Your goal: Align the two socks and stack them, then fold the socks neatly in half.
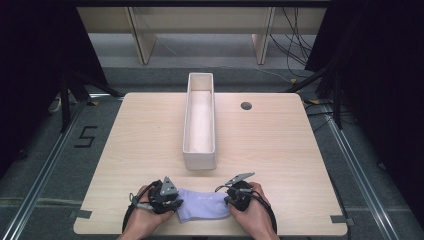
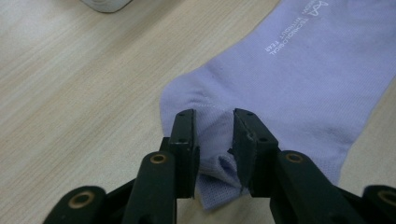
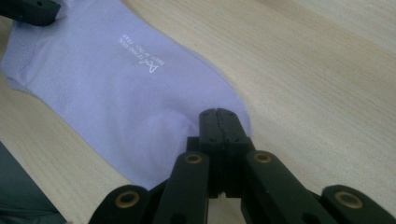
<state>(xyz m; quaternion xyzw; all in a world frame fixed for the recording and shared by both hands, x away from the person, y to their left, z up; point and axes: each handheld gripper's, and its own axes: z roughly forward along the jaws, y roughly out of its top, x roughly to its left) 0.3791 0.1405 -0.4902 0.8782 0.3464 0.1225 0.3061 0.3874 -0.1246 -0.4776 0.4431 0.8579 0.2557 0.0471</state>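
at the near edge of the light wooden table (image 1: 125,130), a lavender sock (image 1: 204,205) lies flat between the person's two hands, its length running from left to right in the high view. the left gripper (image 1: 172,206) sits at the sock's left end; in the left gripper view (image 2: 213,140) its jaws stand partly apart with a bunched fold of the sock's edge (image 2: 219,170) gathered between them, the knit puckered up against the inner faces of both jaws, so the fabric looks pinched there. the right gripper (image 1: 229,201) is at the sock's right end; in the right gripper view (image 3: 219,122) its jaws are pressed tight together over the rounded end of the sock, and whether a thin layer of fabric is caught between them cannot be told from the pictures. small white lettering and a logo (image 3: 142,55) are printed across the sock's middle. a grey three-cornered plate tops each gripper, and a cable loops back from each toward the person's wrists. farther off, near the middle of the table, a long narrow white bin (image 1: 201,160) stands with its short end toward the person, well apart from the sock, its inside pale. beyond it to the right, a small round dark hole (image 1: 246,105) is set in the tabletop. past the far edge are grey floor, wooden furniture legs and loose black cables.
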